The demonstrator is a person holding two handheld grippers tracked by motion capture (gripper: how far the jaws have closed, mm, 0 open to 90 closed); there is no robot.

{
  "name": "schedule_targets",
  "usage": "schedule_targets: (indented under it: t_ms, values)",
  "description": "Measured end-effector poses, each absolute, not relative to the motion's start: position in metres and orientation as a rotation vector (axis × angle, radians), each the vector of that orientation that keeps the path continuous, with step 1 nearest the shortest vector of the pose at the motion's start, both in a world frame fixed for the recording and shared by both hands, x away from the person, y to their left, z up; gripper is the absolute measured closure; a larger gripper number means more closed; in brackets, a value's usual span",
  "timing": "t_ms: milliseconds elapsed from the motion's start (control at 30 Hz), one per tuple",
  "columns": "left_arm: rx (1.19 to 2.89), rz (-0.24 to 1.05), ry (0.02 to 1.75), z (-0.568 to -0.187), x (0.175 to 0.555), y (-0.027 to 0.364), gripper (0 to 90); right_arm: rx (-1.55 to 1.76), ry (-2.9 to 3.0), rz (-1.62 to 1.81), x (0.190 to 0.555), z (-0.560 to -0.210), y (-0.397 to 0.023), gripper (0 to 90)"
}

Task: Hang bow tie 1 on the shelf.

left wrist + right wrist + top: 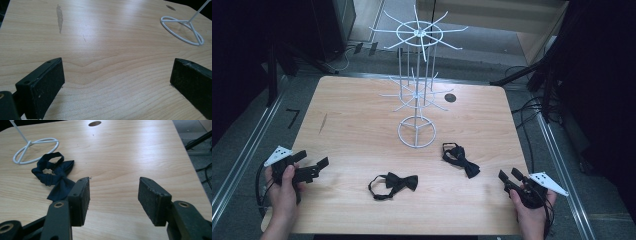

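Note:
Two dark bow ties lie on the wooden table (352,125). One bow tie (393,185) sits near the front centre, the other bow tie (460,159) (55,177) lies right of the stand's base. A white wire display stand (417,85) rises at the table's middle, its ring base (183,30) (35,150) flat on the wood. My left gripper (312,166) (116,82) is open at the front left, over bare wood. My right gripper (508,176) (113,200) is open at the front right, the nearer bow tie just left of its jaws.
A round cable hole (450,98) (94,123) is in the table's far right part. A dark streak (323,123) (59,17) marks the wood at left. Black frames and cables (532,105) stand on the floor around the table.

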State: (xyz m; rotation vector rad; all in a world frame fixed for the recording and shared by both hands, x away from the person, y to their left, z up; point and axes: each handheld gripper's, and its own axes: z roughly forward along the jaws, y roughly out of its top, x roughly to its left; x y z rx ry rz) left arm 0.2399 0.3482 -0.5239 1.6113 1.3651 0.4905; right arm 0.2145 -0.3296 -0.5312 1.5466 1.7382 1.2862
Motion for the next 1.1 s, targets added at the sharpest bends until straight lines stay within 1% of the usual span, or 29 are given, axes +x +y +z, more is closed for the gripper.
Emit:
schedule_targets:
  t_ms: [233,667,1100]
  values:
    - [1.62,0.496,1.359,-0.524,0.239,0.346,0.0,1.495,1.796,1.281,0.227,-0.522,-0.309,42.7]
    - [1.622,0.491,1.357,-0.524,0.24,0.347,0.0,1.434,1.904,1.246,0.253,-0.52,-0.267,40.9]
    - [1.621,0.495,1.357,-0.524,0.239,0.346,0.0,1.443,1.977,1.213,0.271,-0.526,-0.249,38.6]
